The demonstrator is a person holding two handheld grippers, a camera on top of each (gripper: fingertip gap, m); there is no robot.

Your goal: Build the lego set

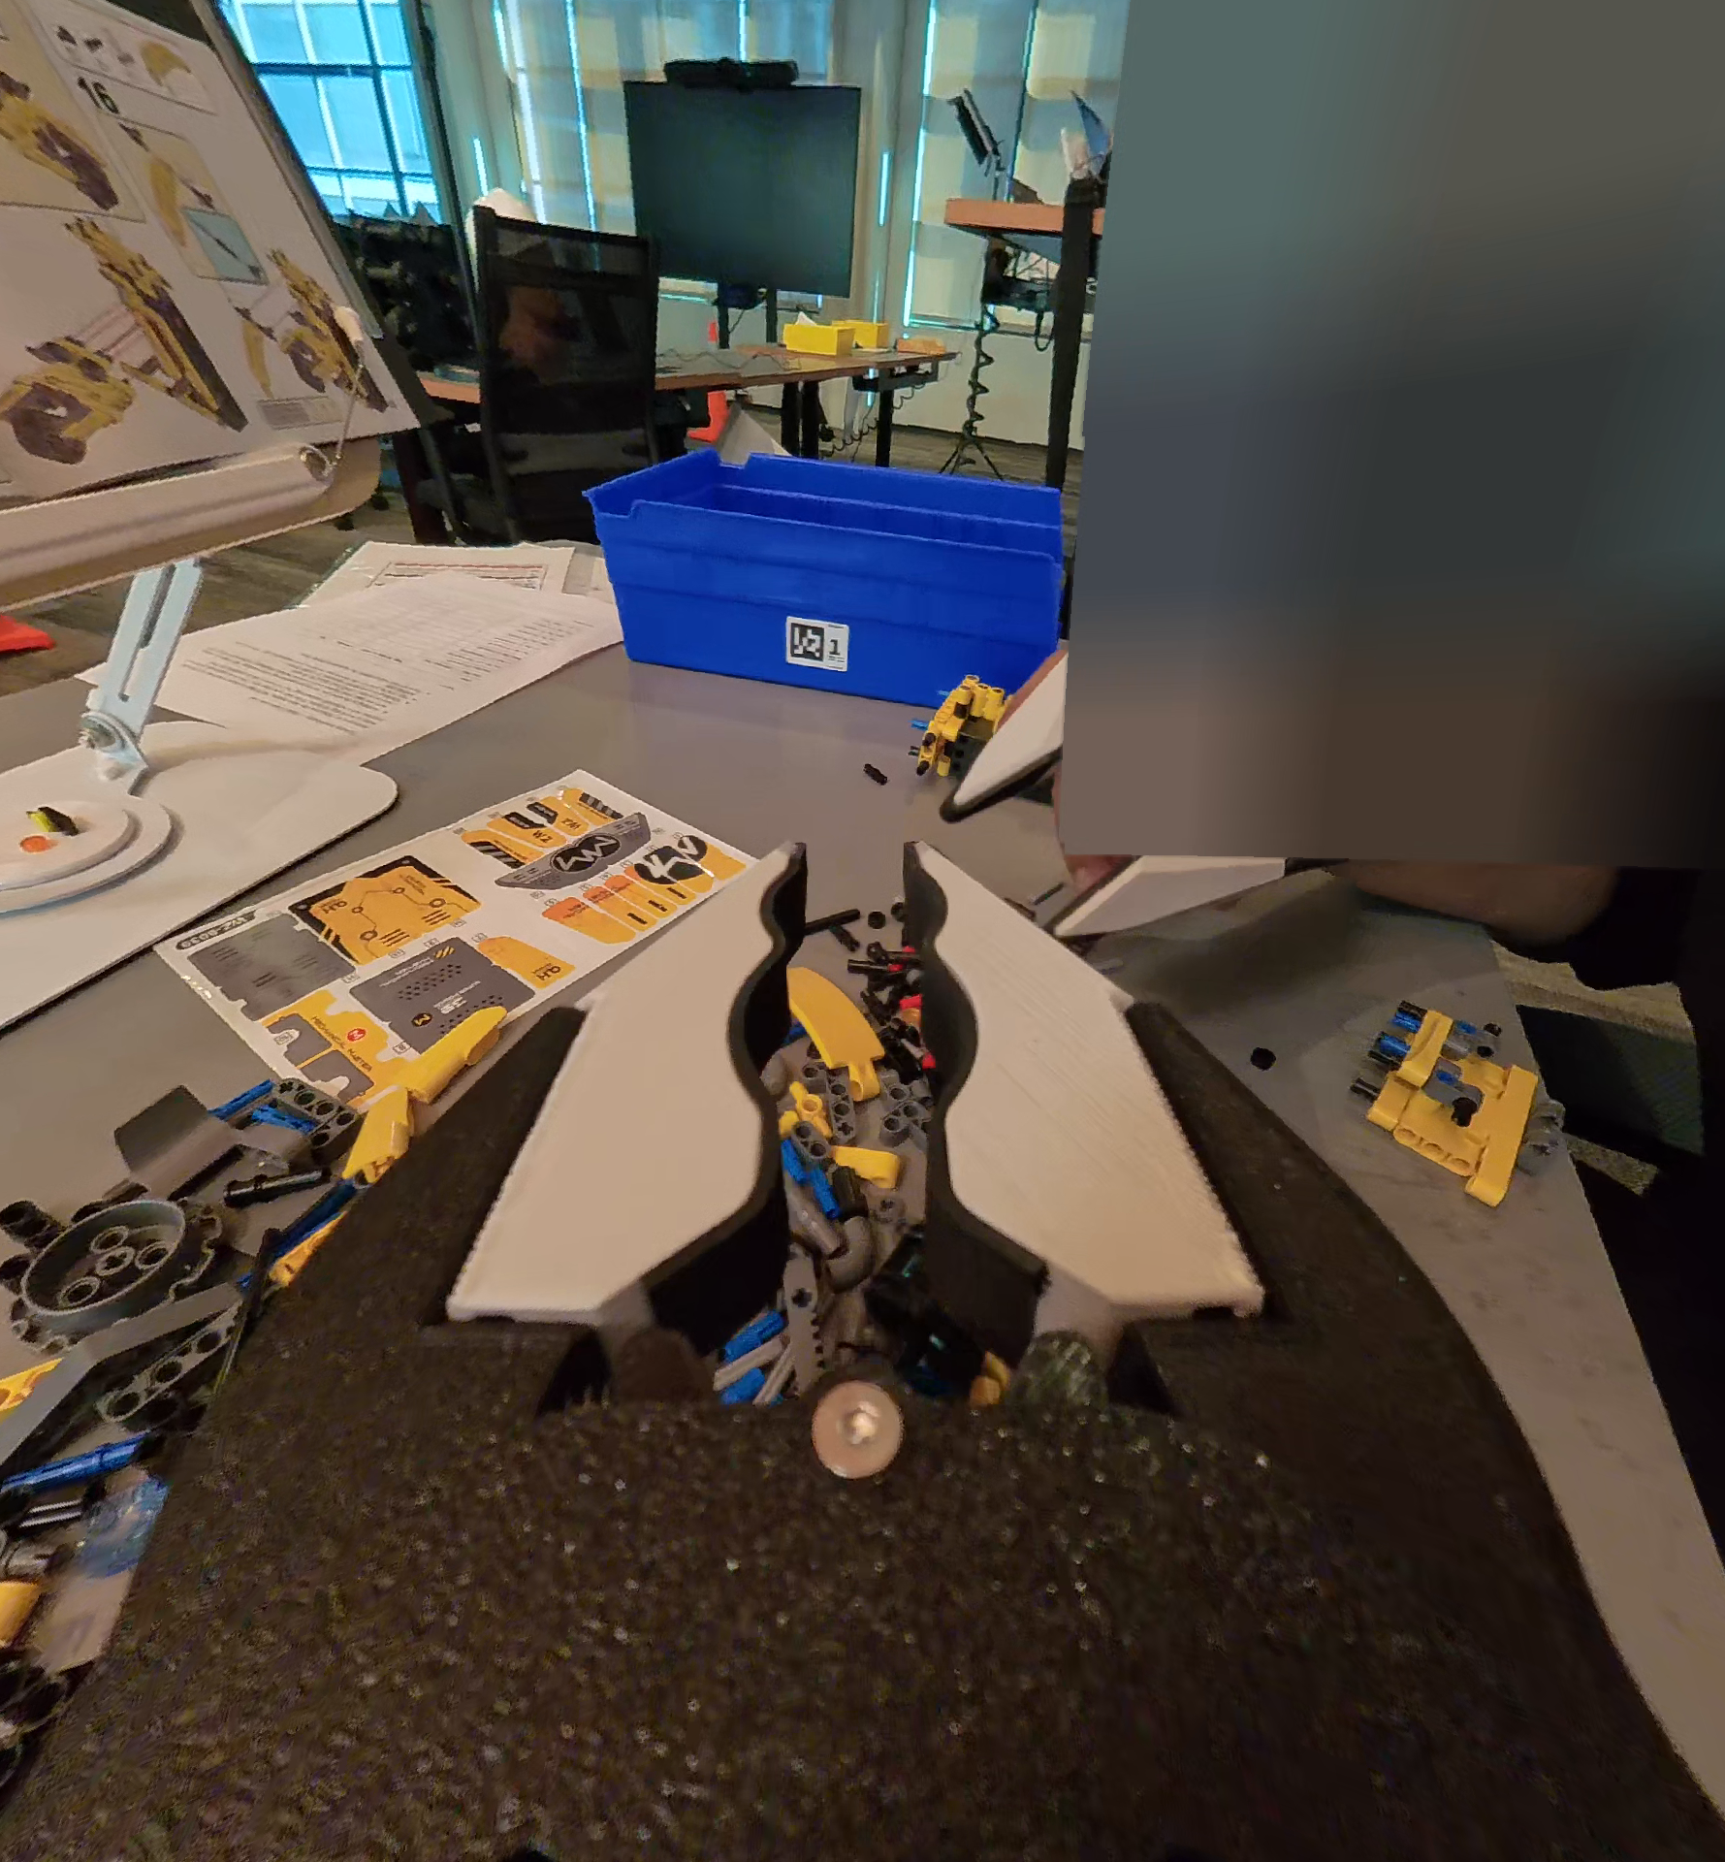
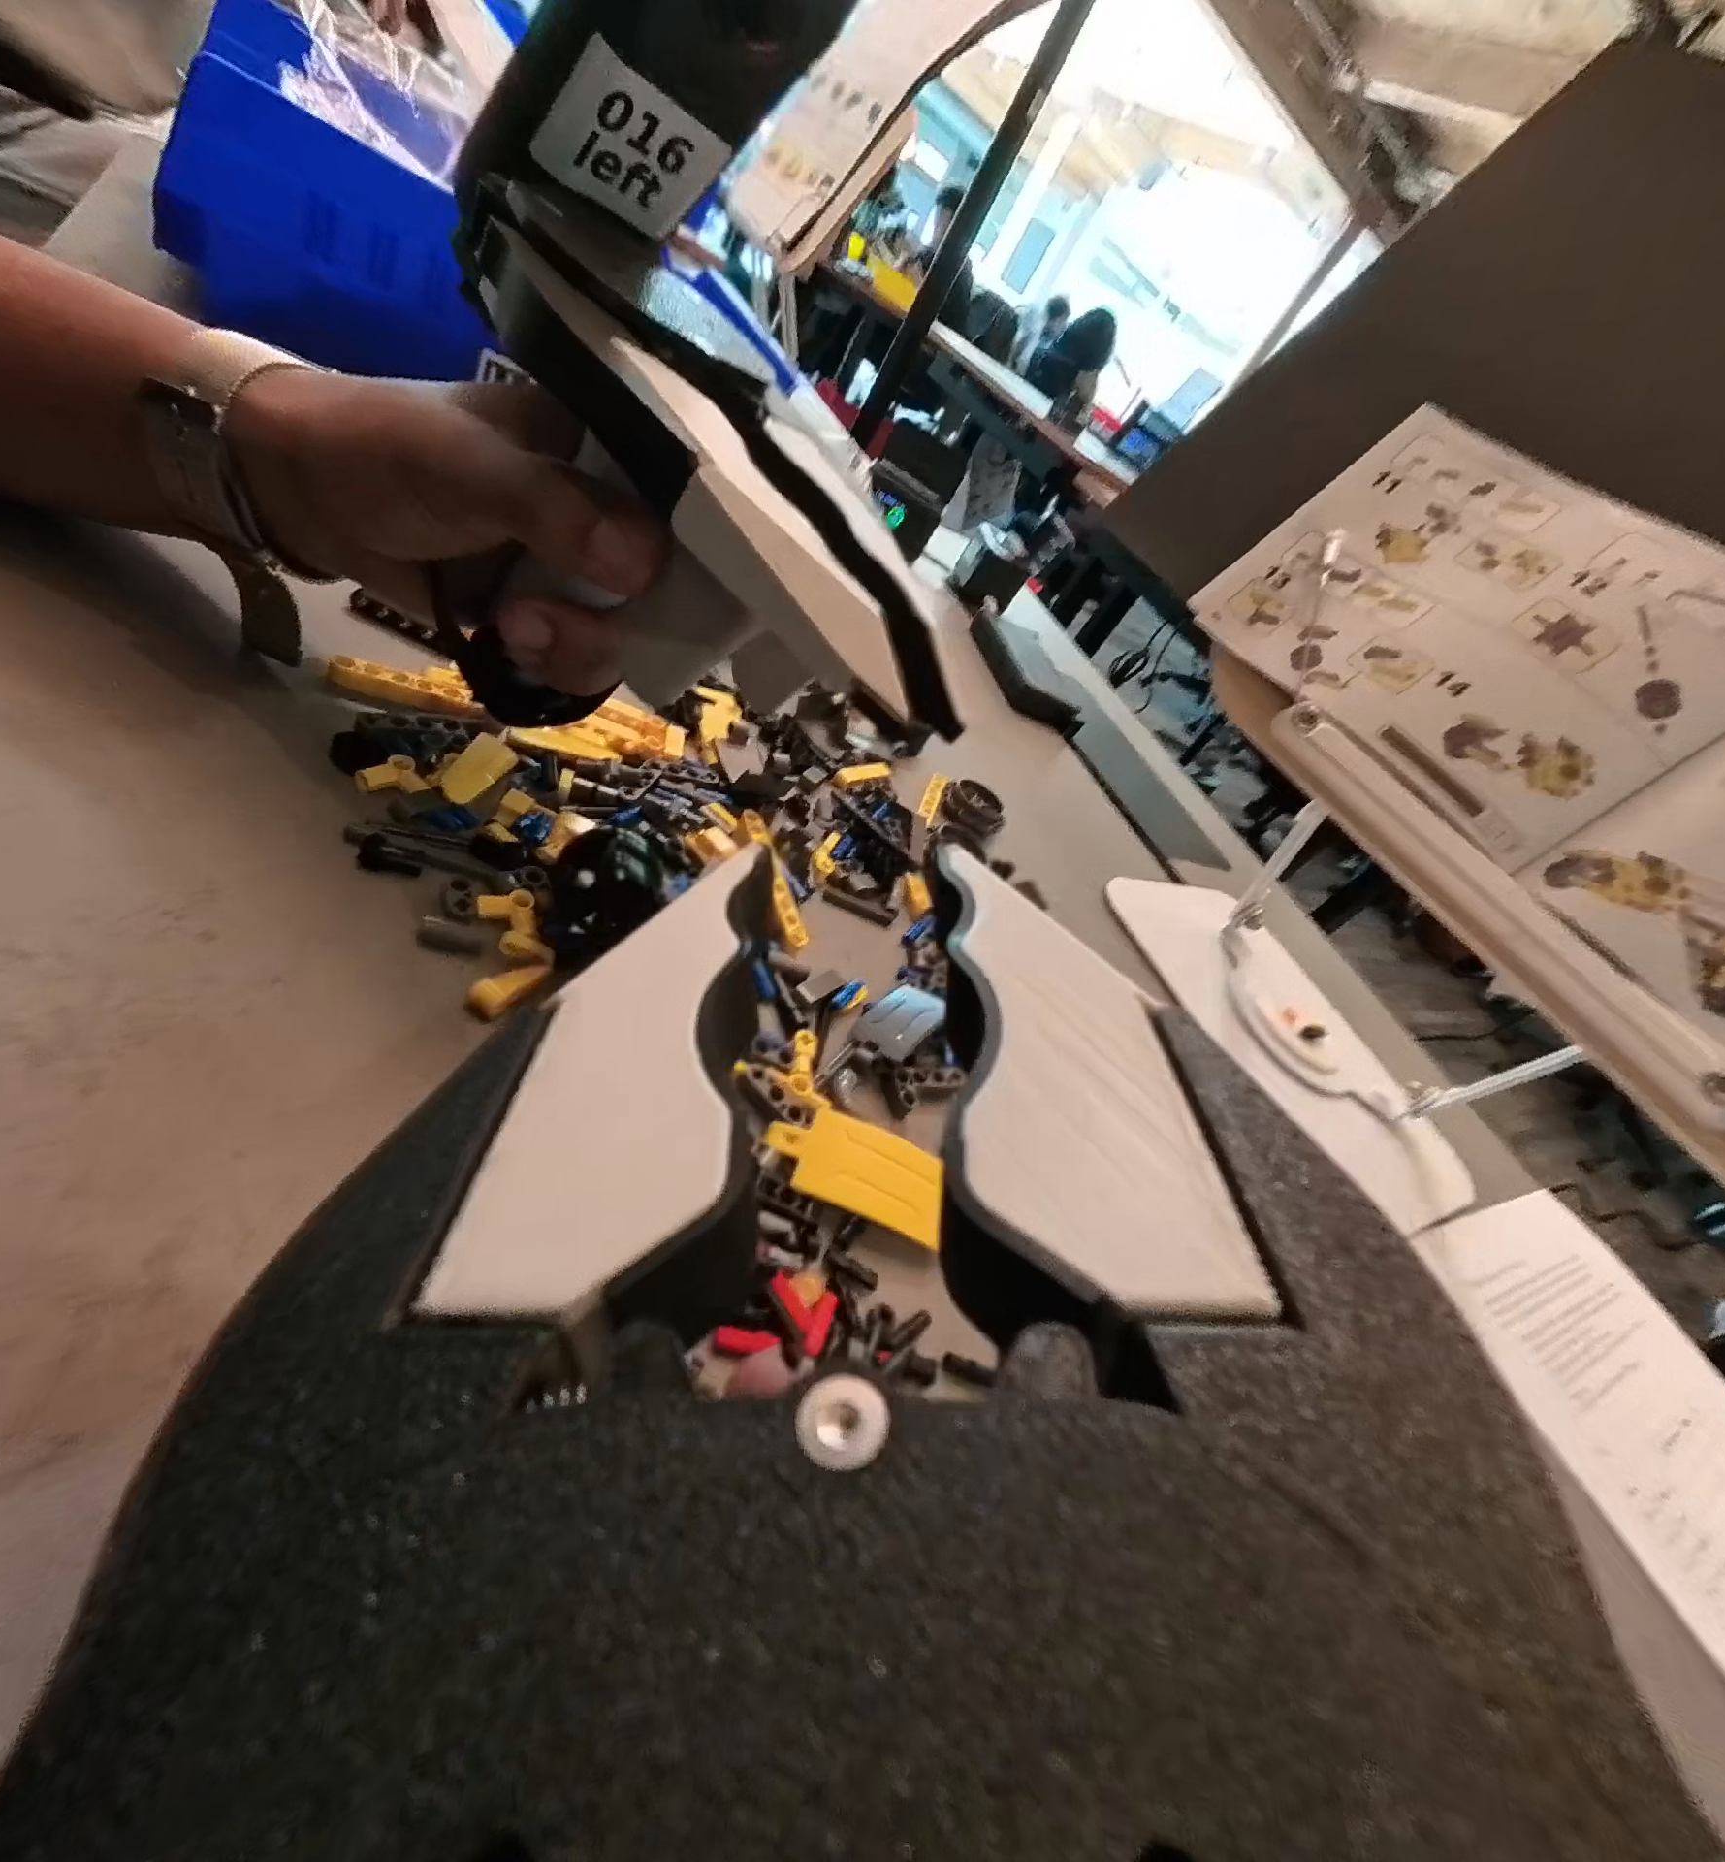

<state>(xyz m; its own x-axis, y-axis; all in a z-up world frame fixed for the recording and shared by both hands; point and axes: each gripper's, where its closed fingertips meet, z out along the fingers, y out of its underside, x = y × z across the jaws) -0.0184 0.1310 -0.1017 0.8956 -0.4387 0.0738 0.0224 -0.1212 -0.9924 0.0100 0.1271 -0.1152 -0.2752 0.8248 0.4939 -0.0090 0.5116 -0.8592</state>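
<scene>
Both your claws, left [image 1: 853, 856] and right [image 2: 853, 856], hang a little apart, holding nothing, over the brick pile [image 2: 657, 796] on the table [image 2: 133, 907]

Grey table [image 1: 697, 725]. Loose brick pile [image 2: 657, 806] mid-table: mostly yellow and black, some blue pins, grey bits, a few red. Curved panel [image 1: 833, 1018] yellow; flat panel [image 2: 868, 1174] yellow with thin dark lines. Sticker sheet [image 1: 455, 937] white, printed yellow, orange, grey, black. Bin [image 1: 828, 574] at far edge solid blue with white-and-black tag. Small assembly [image 1: 1452, 1103] at the table's right edge yellow with blue and black pins. Left gripper [image 1: 853, 877] and right gripper [image 2: 853, 872]: pale grey fingers, black pads, speckled black bodies. Instruction booklet [image 1: 102, 242] white with yellow-and-dark drawings.
</scene>
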